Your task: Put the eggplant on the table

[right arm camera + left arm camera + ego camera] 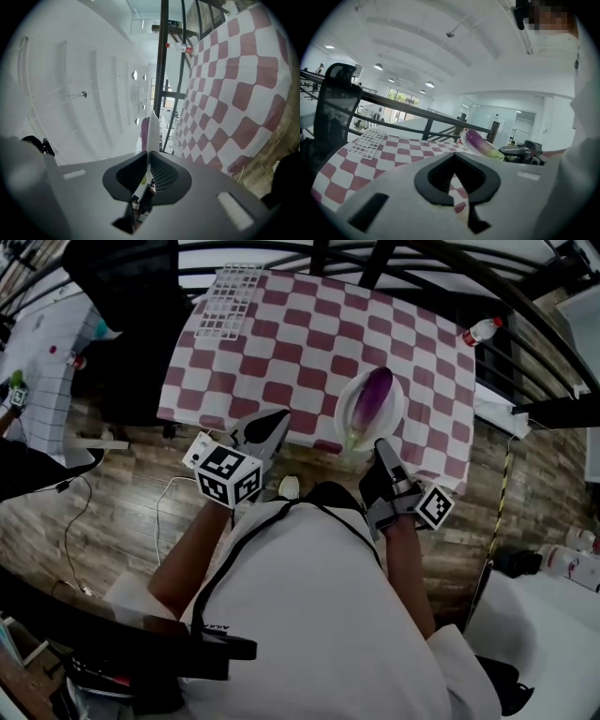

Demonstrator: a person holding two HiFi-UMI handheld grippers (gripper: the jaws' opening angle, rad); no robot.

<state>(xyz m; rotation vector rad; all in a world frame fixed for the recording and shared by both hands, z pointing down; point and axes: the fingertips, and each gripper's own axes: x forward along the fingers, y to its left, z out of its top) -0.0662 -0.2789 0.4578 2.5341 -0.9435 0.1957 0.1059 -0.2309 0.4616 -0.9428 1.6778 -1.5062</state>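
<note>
A purple eggplant (372, 397) with a green stem end lies on a white plate (397, 414) over the near edge of the red-and-white checked table (309, 334). My right gripper (382, 448) is shut on the plate's near rim. In the right gripper view the plate (152, 131) runs edge-on between the jaws, with the eggplant (144, 133) behind it. My left gripper (272, 420) hovers at the table's near edge, left of the plate, shut and holding nothing. The left gripper view shows the eggplant (480, 143) and the right gripper (520, 152) off to its right.
A white grid rack (228, 301) lies at the table's far left corner. A small bottle with a red cap (482, 330) stands at the far right edge. Black railings run behind the table. Cables trail over the wood floor at the left.
</note>
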